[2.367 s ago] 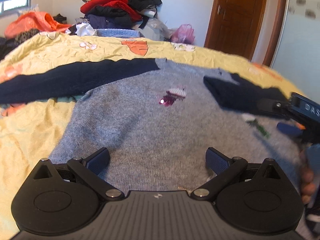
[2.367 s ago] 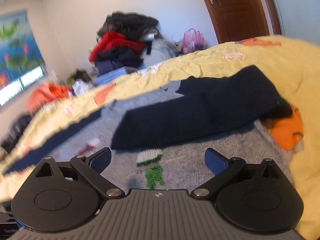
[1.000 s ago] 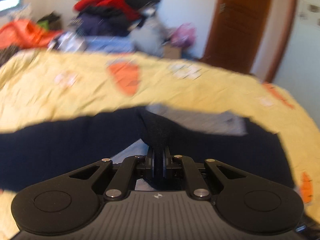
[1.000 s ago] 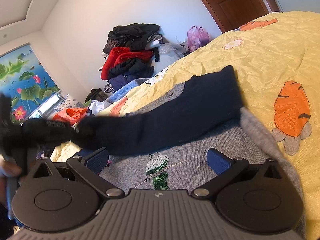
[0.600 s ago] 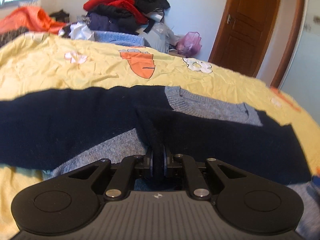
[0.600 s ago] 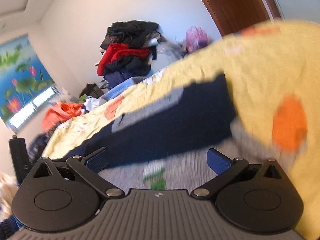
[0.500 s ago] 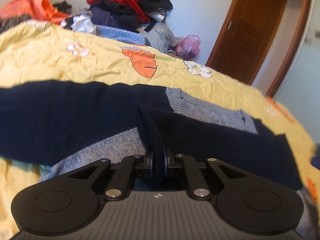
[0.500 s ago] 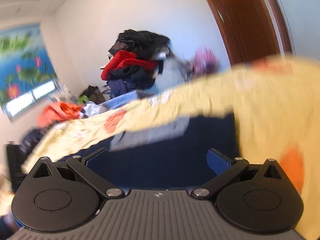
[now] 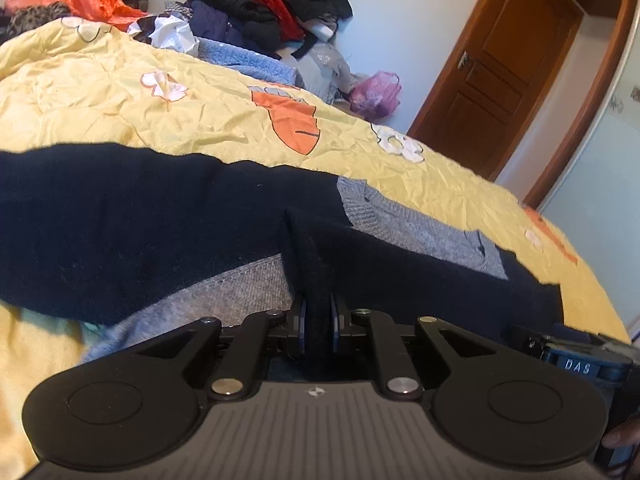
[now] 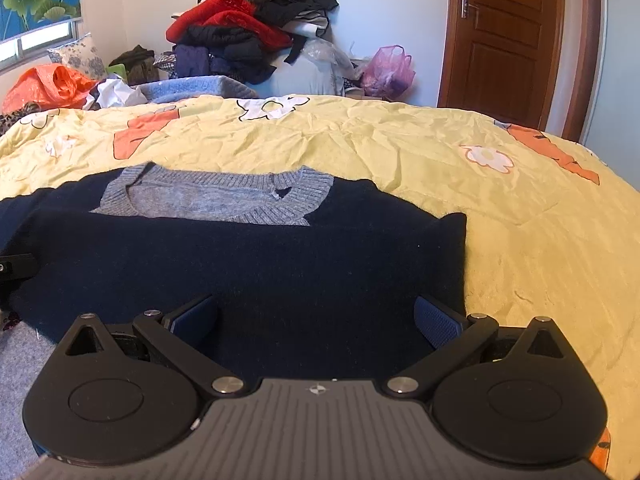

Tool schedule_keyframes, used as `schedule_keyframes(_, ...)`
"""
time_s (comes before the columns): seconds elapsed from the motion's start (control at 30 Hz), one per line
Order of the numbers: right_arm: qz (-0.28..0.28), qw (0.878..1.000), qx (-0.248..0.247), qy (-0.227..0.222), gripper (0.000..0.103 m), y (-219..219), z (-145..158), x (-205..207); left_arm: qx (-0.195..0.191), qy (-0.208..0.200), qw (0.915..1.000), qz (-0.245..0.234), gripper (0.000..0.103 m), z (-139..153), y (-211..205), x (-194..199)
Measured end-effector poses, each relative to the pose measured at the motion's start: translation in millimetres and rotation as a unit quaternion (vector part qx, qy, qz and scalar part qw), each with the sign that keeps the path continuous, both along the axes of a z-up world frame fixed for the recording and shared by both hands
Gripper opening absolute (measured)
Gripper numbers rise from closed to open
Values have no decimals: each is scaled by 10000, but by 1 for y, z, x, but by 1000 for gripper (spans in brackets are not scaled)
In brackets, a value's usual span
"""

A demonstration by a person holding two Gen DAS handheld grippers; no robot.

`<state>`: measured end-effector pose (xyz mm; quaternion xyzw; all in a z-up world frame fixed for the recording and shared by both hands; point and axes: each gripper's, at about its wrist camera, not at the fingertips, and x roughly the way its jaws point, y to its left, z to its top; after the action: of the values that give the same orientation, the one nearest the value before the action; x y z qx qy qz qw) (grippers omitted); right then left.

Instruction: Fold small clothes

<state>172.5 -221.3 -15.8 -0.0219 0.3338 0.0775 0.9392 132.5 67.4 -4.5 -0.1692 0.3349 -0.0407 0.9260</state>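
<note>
A small grey knit sweater with navy sleeves lies on the yellow bedspread. Its grey collar faces away from me. My left gripper is shut on a pinched ridge of the navy sleeve that lies across the chest. The other navy sleeve stretches out to the left. My right gripper is open and empty, low over the folded navy sleeve, right of the left gripper. It also shows at the right edge of the left wrist view.
A heap of red, black and blue clothes is piled beyond the bed. An orange bag lies at far left, a pink bag near the wooden door. Yellow bedspread extends to the right.
My left gripper closed on the navy sleeve and has held it across the sweater's chest. My right gripper swung round from the sweater's side to face the collar, still open.
</note>
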Motion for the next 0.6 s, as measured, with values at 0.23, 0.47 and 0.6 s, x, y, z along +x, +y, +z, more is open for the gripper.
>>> schedule_keyframes(0.23, 6, 10000, 62, -31, 103, -4, 2, -2, -465, -878, 9826, 1571, 88, 34, 121, -76)
schedule_keyframes(0.47, 5, 10000, 19, -41, 103, -3, 2, -3, -2186, -785, 8786, 4173, 88, 1, 315, -151)
schedule_keyframes(0.6, 6, 10000, -1, -36, 103, -3, 2, -3, -2782, -901, 8585, 4213, 86, -16, 357, -162)
